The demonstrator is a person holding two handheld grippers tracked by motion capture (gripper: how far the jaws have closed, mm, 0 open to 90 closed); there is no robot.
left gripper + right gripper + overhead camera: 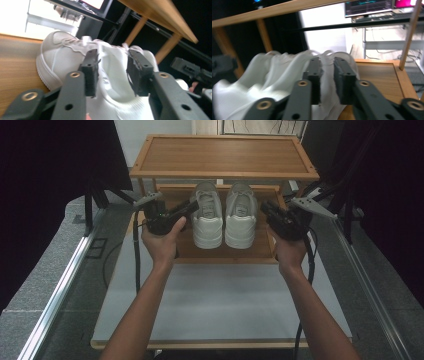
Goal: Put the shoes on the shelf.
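Note:
A pair of white sneakers, left shoe point(207, 222) and right shoe point(241, 222), stands side by side on the lower shelf point(225, 252) of a wooden rack, toes toward me. My left gripper point(192, 206) points at the left shoe's outer side; in the left gripper view its jaws point(113, 62) stand wide open with the white shoe point(62, 55) just past the tips. My right gripper point(265, 207) points at the right shoe's outer side. Its jaws point(327, 65) stand open by a narrow gap, the blurred white shoe point(262, 75) behind them.
The rack's upper shelf point(225, 155) overhangs the back of the shoes. Thin wooden posts point(409, 35) stand at the rack's corners. The rack sits on a grey table point(220, 305). Dark frames and cables flank both sides.

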